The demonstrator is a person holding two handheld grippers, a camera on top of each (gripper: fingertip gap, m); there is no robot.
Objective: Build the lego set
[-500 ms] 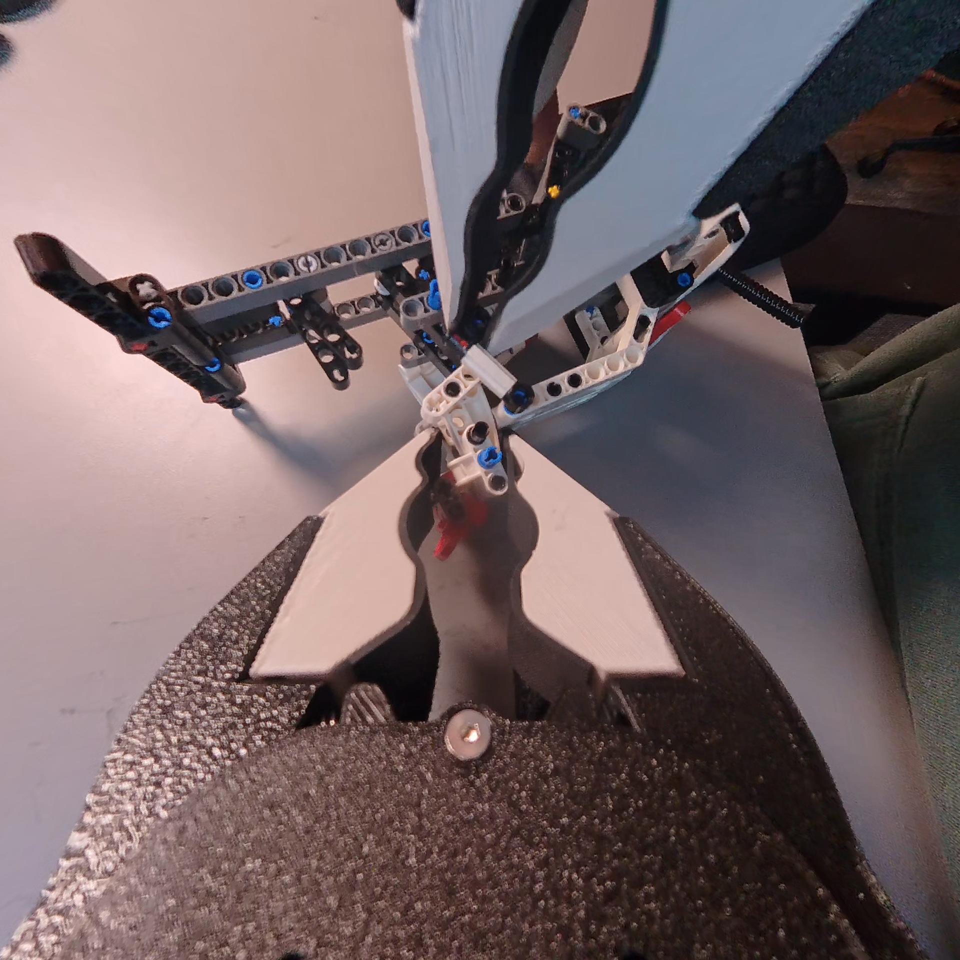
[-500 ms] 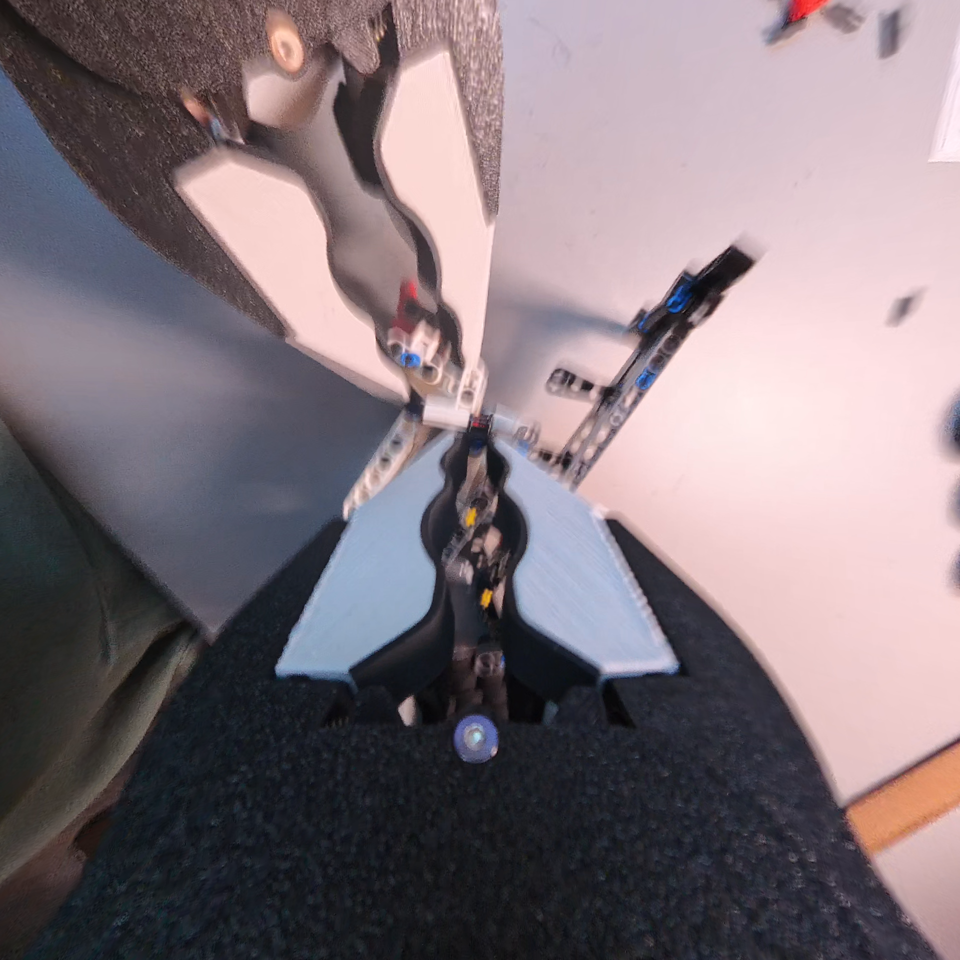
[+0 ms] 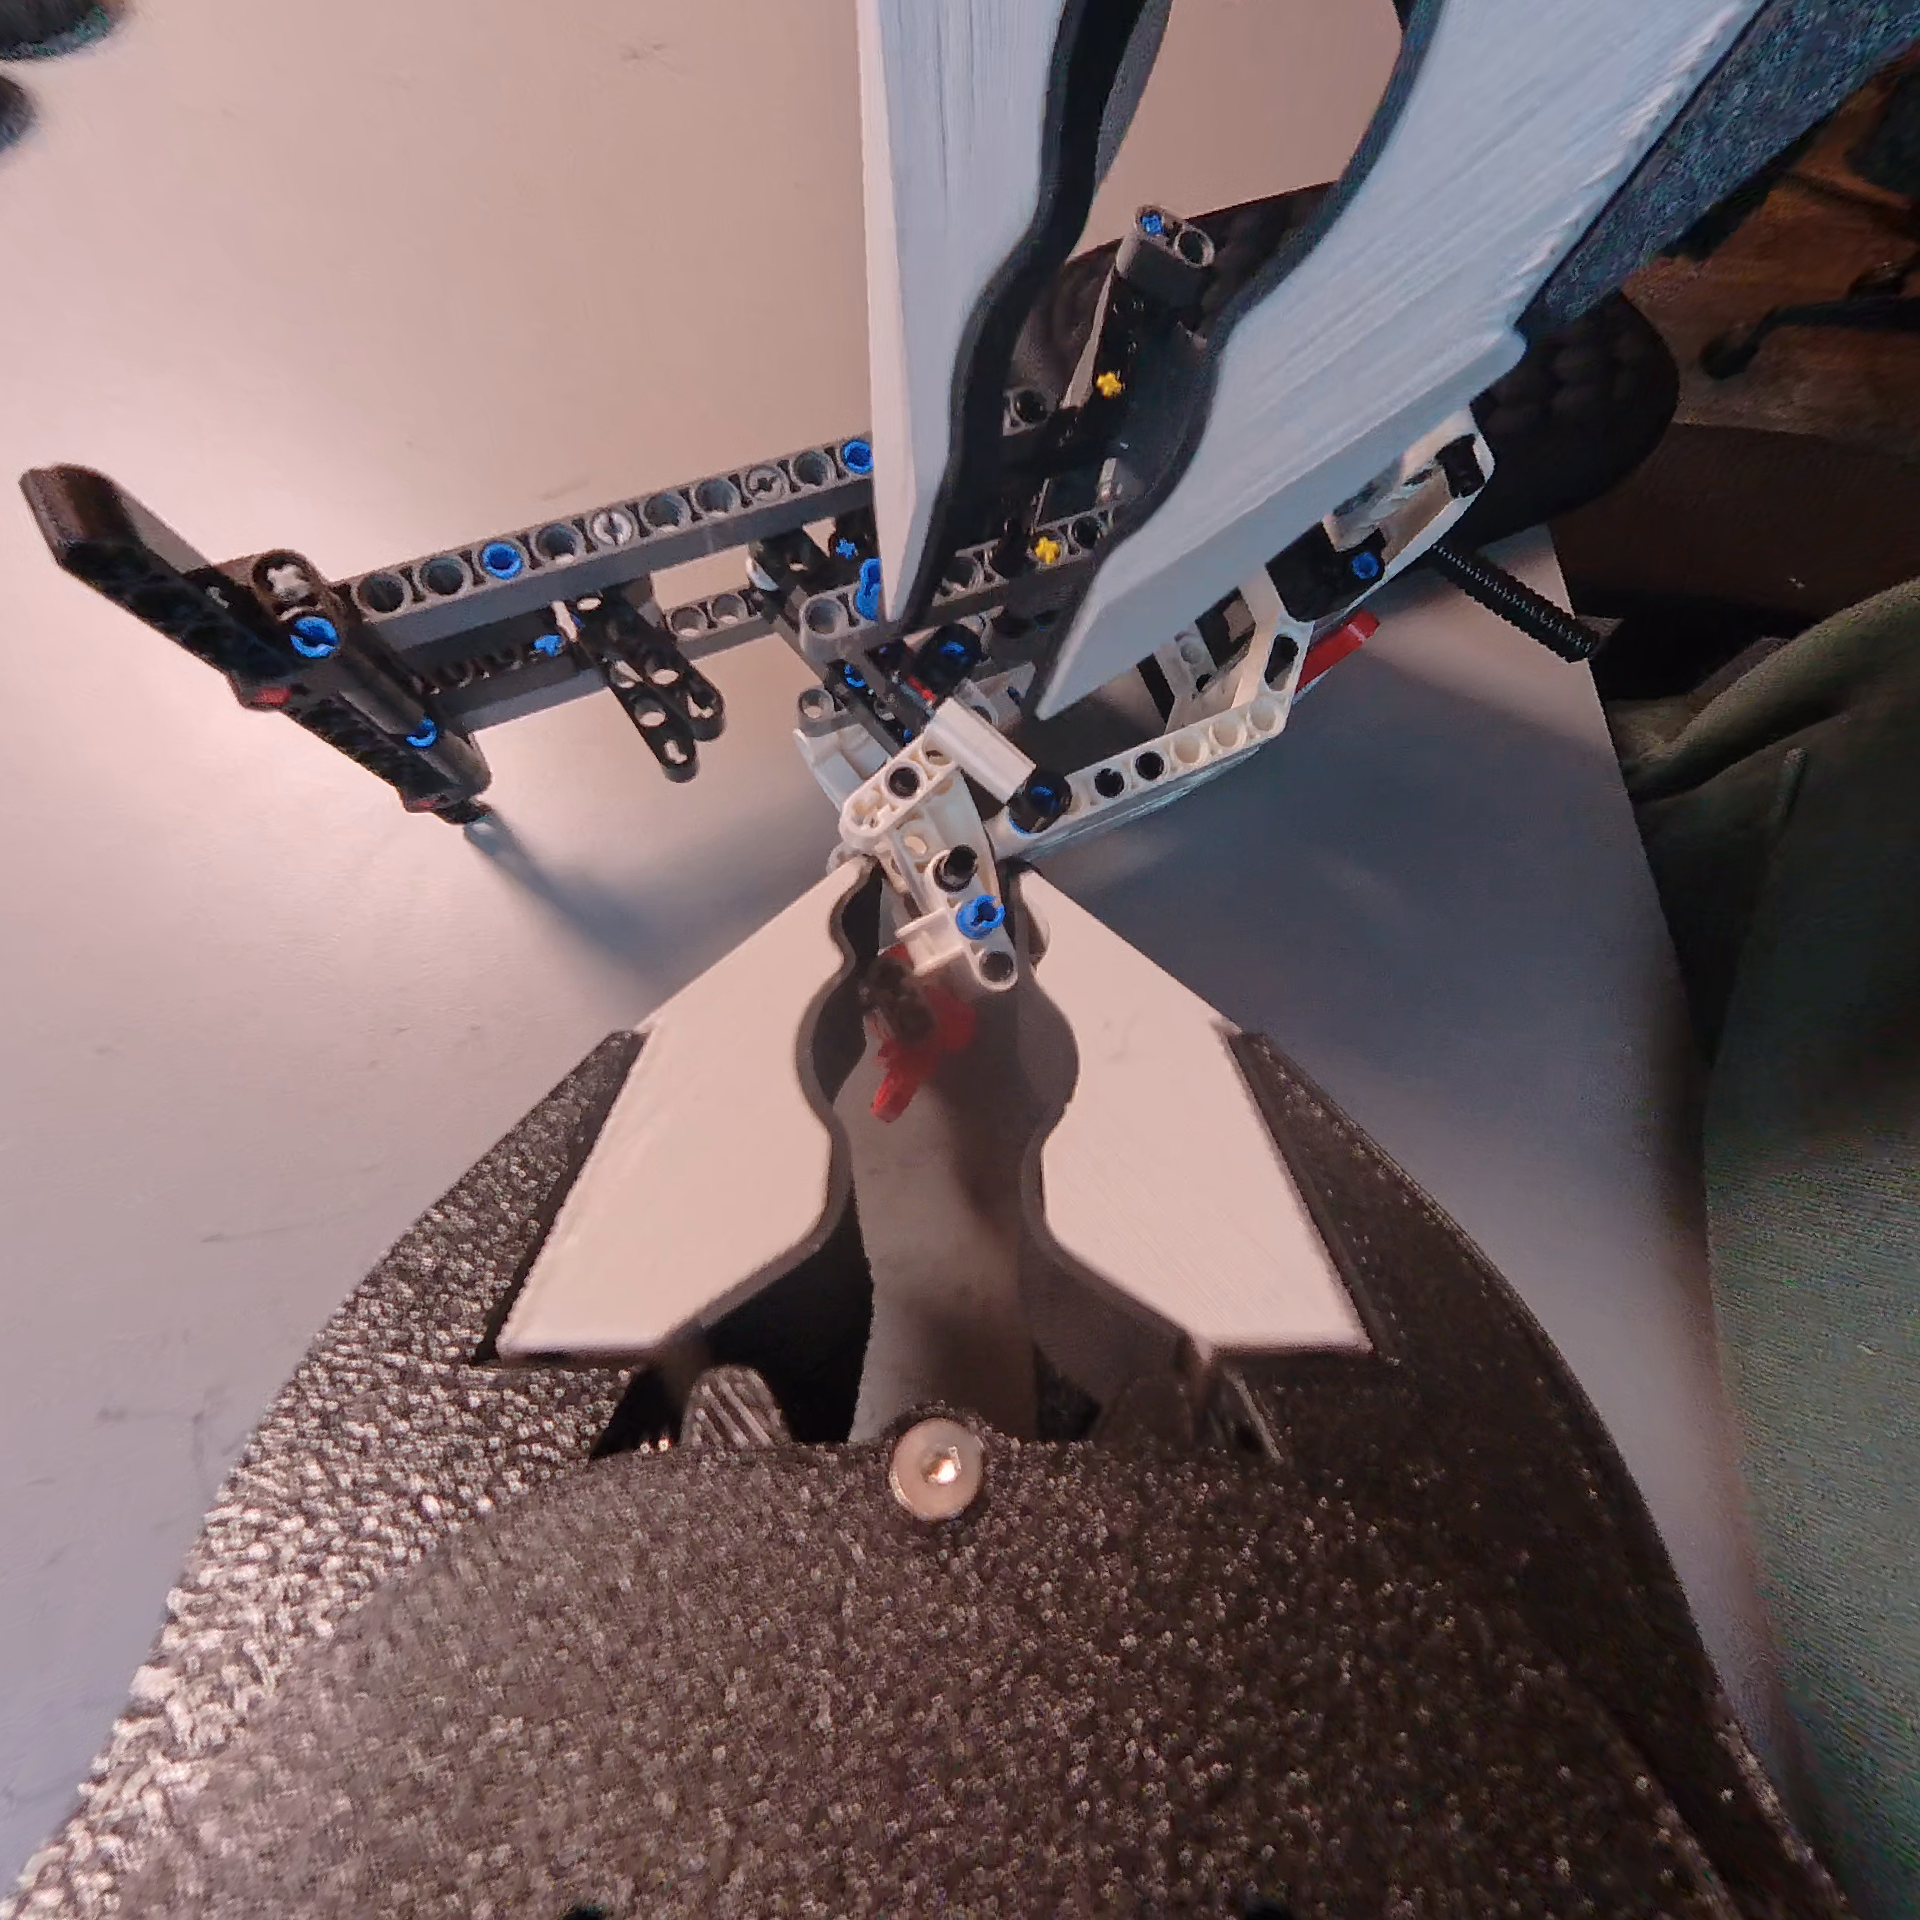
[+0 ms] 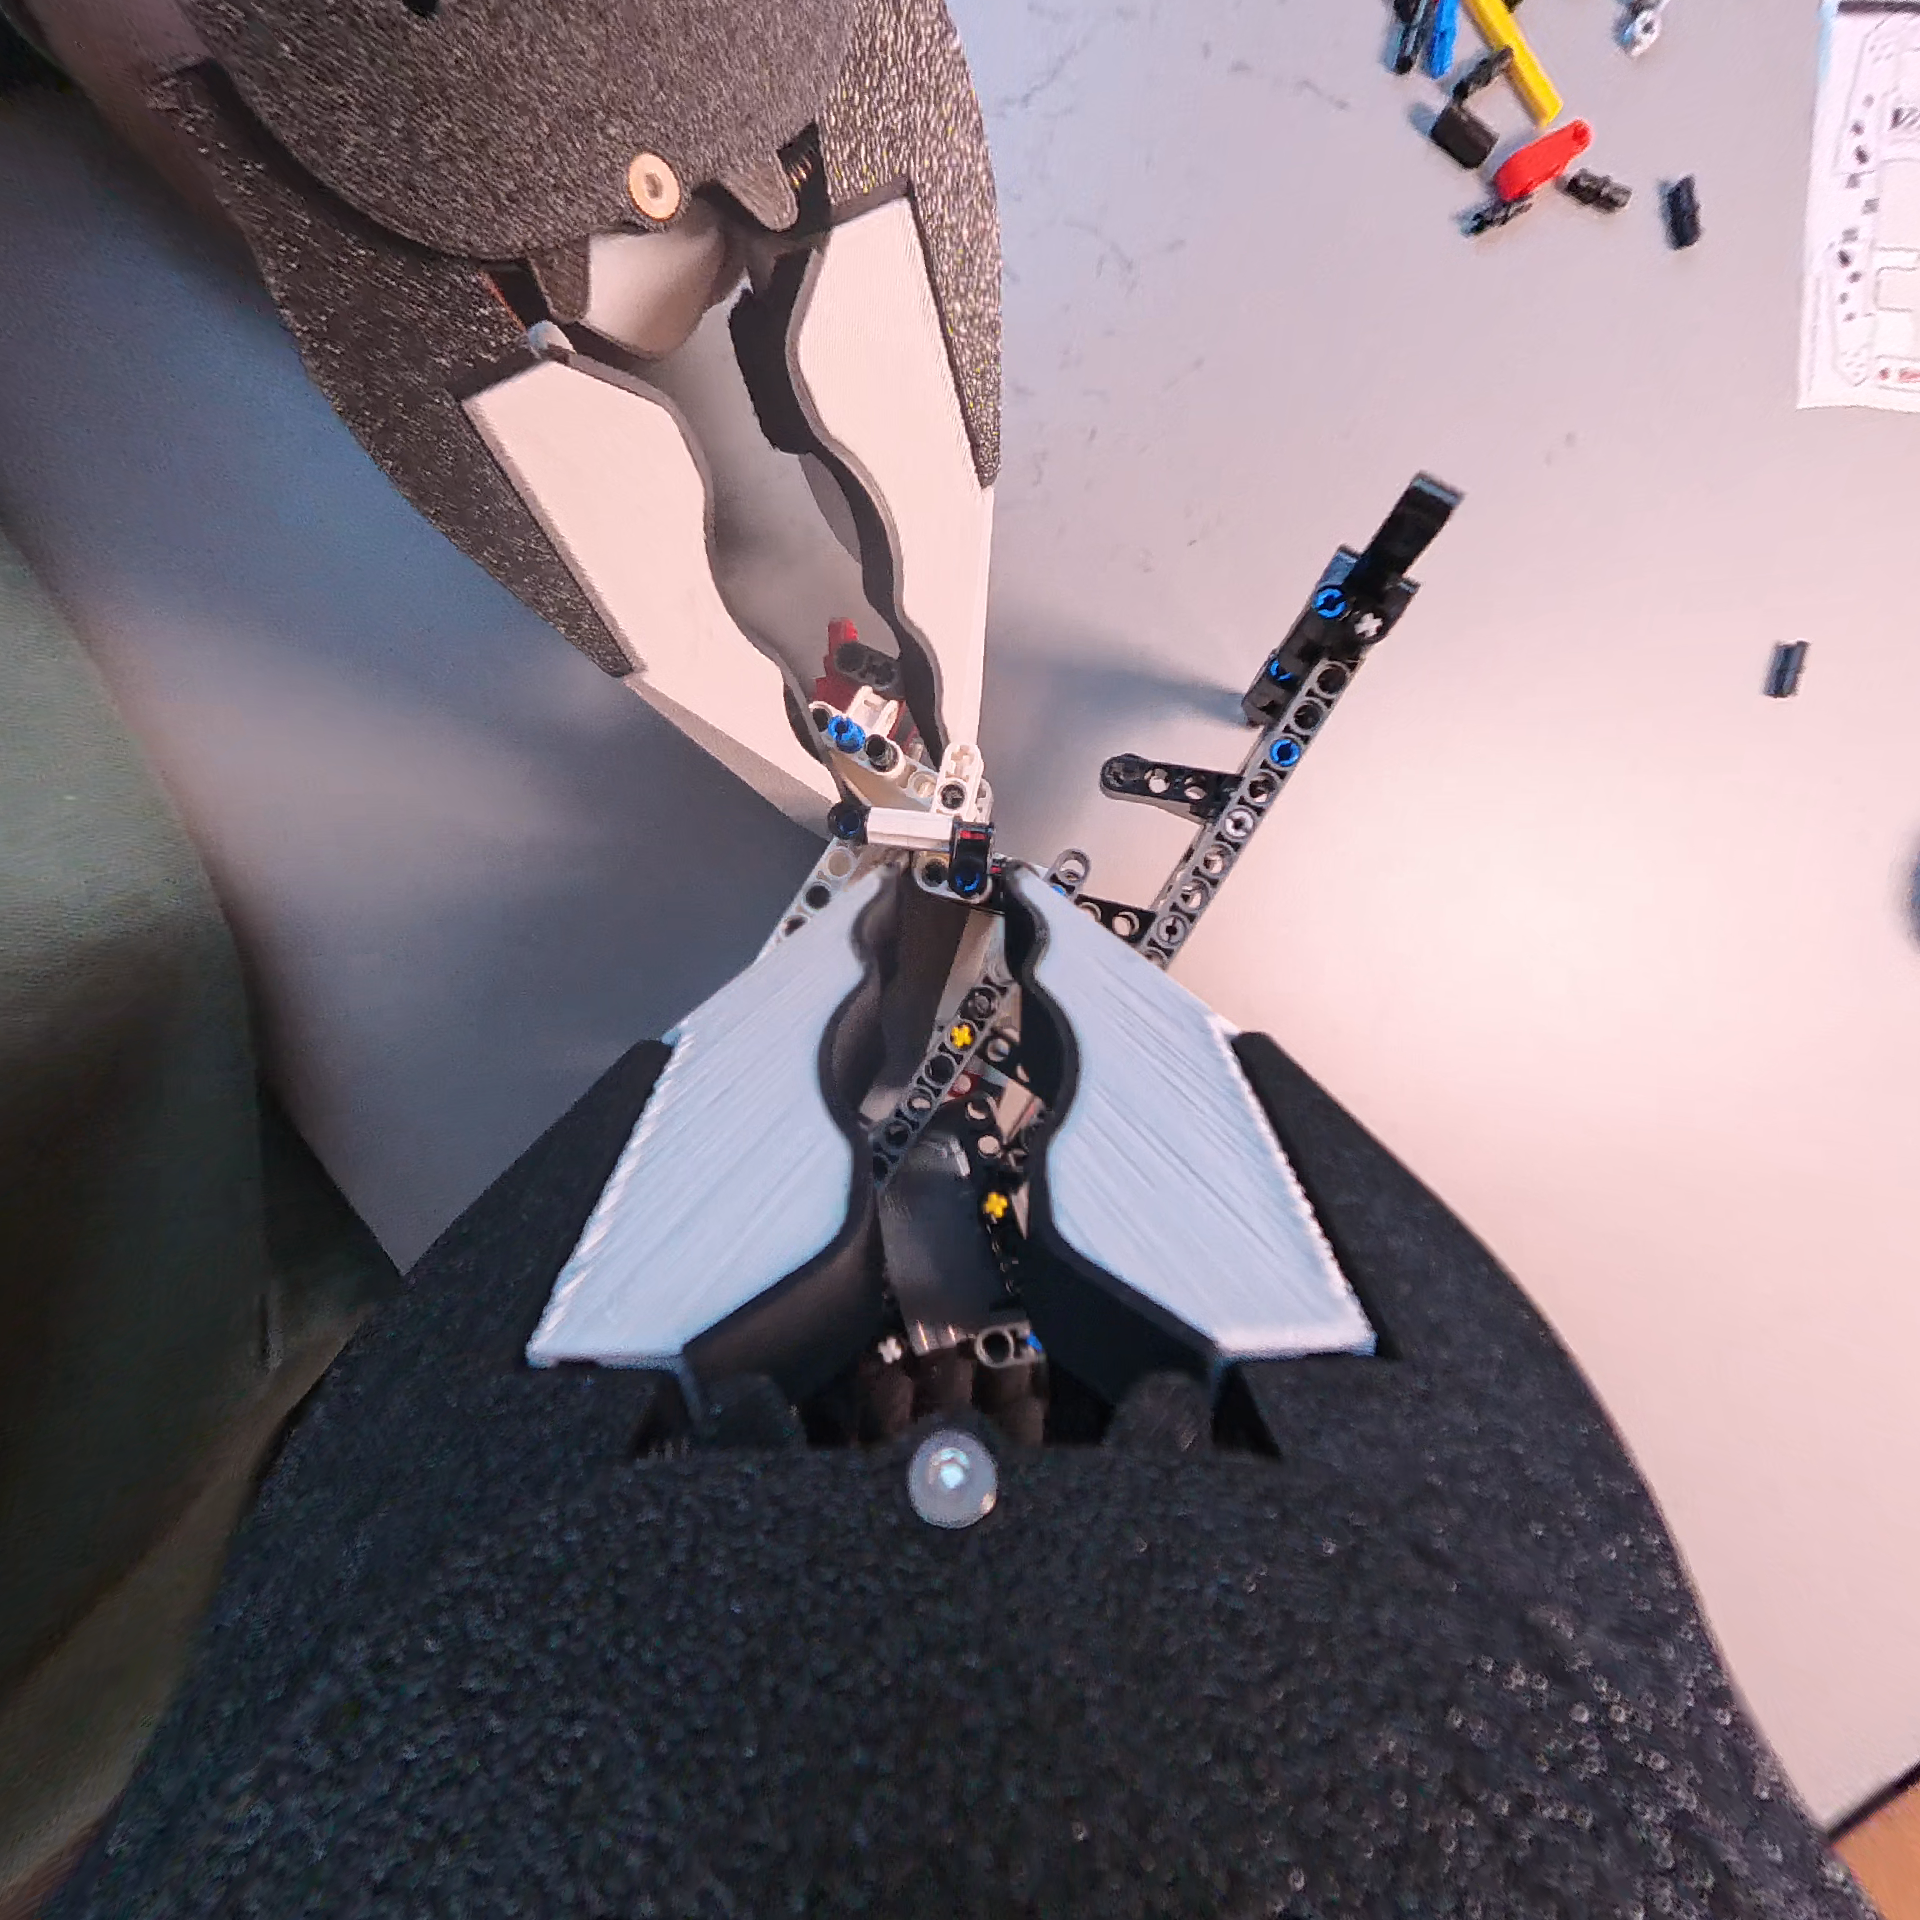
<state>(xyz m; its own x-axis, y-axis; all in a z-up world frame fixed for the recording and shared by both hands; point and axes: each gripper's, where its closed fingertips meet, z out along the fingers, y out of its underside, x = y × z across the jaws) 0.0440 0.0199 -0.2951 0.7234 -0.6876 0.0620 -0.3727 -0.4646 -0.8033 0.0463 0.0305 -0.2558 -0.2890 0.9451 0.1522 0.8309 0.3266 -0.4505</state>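
At the far left of the left wrist view, the black end beam (image 3: 249, 644) of the lego model (image 3: 623, 582) hangs clear of the bench (image 3: 312, 1039), throwing a shadow beneath it, and the long grey beam (image 3: 623, 540) runs rightward from it into the grip of the right tool (image 3: 971, 634). That tool is clenched on the model's dark middle frame, its pale fingers (image 3: 1278, 436) crossing in from above. Compared with half a second ago the whole model sits almost exactly where it was, only settled and sharper in the right wrist view, so little has changed beyond the two tools steadying. Next comes the left tool (image 3: 935, 904), clamped on a small white angled piece (image 3: 925, 831) with blue pins and a red part (image 3: 914, 1049) behind it. This piece touches the white frame (image 3: 1195, 748) at the model's near corner, though whether it is fully seated there is hard to tell, since the joint is crowded. That suggests the attaching step is at its pressing stage. Farther right, loose parts (image 4: 1527, 125) and an instruction sheet (image 4: 1870, 208) lie well apart on the bench.
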